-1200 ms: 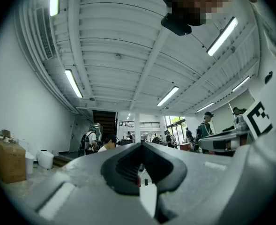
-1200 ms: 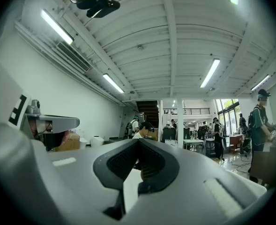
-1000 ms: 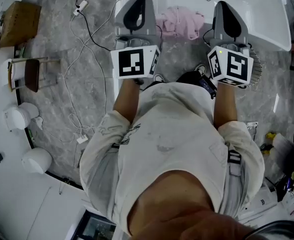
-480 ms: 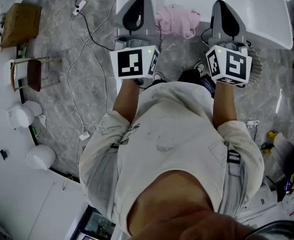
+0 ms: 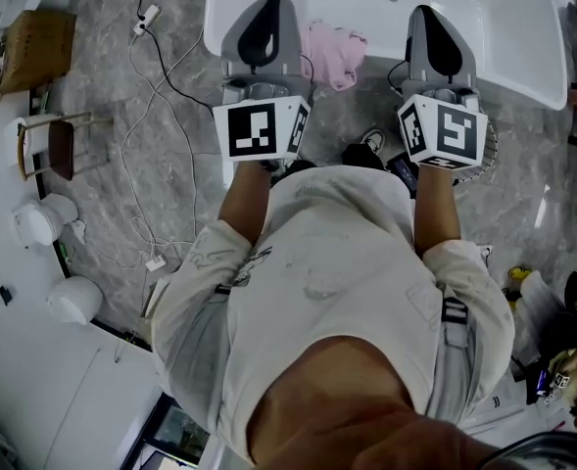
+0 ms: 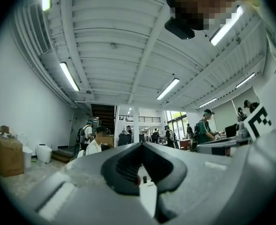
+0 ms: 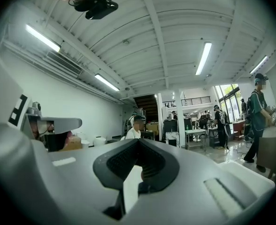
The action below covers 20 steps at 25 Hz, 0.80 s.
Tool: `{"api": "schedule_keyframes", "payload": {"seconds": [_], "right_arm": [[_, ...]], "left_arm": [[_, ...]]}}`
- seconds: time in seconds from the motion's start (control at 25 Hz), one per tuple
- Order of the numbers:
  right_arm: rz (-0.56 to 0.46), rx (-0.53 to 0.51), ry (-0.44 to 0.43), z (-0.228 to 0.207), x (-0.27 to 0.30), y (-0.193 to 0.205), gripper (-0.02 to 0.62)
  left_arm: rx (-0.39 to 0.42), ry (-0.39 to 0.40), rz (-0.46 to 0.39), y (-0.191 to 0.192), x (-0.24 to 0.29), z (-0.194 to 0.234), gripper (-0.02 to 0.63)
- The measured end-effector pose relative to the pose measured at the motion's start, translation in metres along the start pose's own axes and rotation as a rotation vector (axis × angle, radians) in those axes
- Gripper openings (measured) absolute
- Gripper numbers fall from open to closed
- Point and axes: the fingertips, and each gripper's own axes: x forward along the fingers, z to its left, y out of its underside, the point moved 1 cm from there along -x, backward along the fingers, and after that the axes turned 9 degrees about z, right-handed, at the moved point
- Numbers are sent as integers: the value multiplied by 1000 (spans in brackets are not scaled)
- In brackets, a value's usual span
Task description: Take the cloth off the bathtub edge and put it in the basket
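Over the person's shoulders, the head view showed the left gripper [image 5: 264, 18] and the right gripper [image 5: 437, 29] held out side by side toward the white bathtub [image 5: 504, 37]. Between the 2 lay the pink cloth [image 5: 333, 53], bunched on the tub's near edge, with neither gripper touching it. Cables [image 5: 166, 96] trailed across the grey marble floor [image 5: 121, 213], and a brown box [image 5: 33, 35] sat well off to the left.

The left gripper view was half filled by that gripper's own grey nose. Its jaws looked clenched together, with nothing between them. Beyond it, a seated person in white [image 6: 93, 144] faced the room, and several other people stood farther back under the strip lights.

The right gripper view was much the same. The jaws were pressed tight and empty. A seated person [image 7: 135, 130] was straight ahead, and a standing person [image 7: 259, 111] was at the far right.
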Motion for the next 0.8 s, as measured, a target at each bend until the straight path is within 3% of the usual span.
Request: {"api": "schedule_keyframes", "payload": {"seconds": [0.44, 0.8], "right_arm": [[14, 15, -102, -64, 29, 7, 3], [24, -2, -103, -52, 71, 6, 3]], "left_arm": [[-18, -92, 25, 7, 51, -42, 0], [-32, -71, 13, 11, 83, -12, 0]]}}
